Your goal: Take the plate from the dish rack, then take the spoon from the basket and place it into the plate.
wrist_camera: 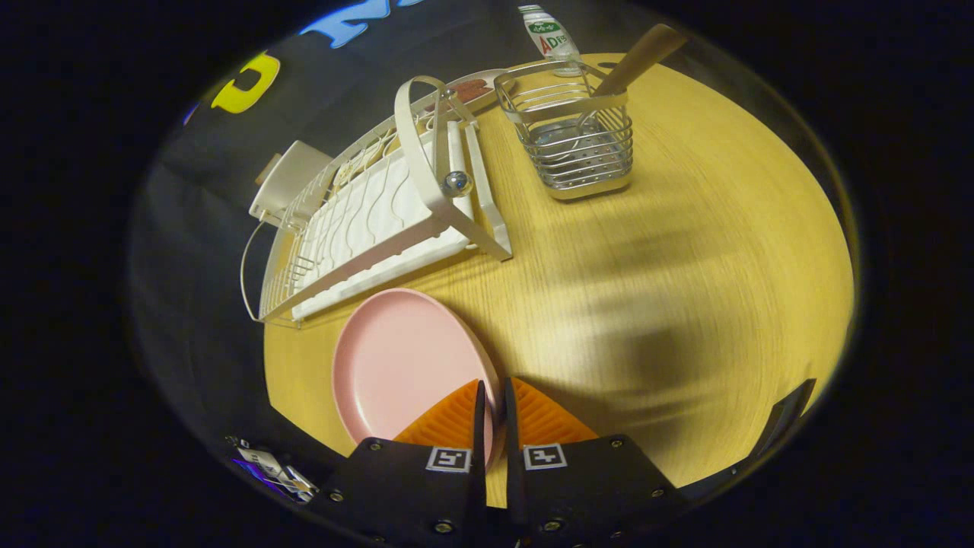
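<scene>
Gripper (493,396) fingers clamped on pink plate (396,365) rim, plate apparently just above table (685,266), beside dish rack (380,221). Spoon (635,65) stood in wire basket (571,137), well beyond fingers.

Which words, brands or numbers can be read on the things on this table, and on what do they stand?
Bottle label: print too blurred to read.
Claw, shut on the pink plate rim: square coded markers, no words.
Dish rack, basket, spoon: none.
</scene>
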Demonstrator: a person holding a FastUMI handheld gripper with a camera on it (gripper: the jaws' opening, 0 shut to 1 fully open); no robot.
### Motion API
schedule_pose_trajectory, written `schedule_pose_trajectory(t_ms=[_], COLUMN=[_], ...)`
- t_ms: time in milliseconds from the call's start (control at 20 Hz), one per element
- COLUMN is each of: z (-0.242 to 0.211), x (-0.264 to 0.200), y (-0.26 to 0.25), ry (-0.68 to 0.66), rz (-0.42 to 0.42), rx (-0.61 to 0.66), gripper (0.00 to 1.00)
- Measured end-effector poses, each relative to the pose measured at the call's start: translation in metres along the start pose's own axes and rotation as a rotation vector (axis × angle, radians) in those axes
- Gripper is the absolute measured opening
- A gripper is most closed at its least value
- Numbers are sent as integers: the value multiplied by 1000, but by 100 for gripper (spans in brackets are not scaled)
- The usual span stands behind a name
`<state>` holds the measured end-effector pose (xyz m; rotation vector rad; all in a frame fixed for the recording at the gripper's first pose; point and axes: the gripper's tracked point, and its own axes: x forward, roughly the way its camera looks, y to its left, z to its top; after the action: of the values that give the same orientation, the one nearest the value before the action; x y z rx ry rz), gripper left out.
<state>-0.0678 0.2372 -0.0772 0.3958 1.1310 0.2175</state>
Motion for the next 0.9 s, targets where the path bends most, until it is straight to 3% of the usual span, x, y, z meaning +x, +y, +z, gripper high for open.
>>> schedule_pose_trajectory(t_ms=[250,400,600,900], z=[29,37,57,98], x=[-32,-50,-75,-122], y=[-2,0,-18,-26], ry=[-173,-266,-375,-644], rz=[-38,-39,-142,-182], rx=[-151,-174,-252,-333], gripper=[13,13,13,14])
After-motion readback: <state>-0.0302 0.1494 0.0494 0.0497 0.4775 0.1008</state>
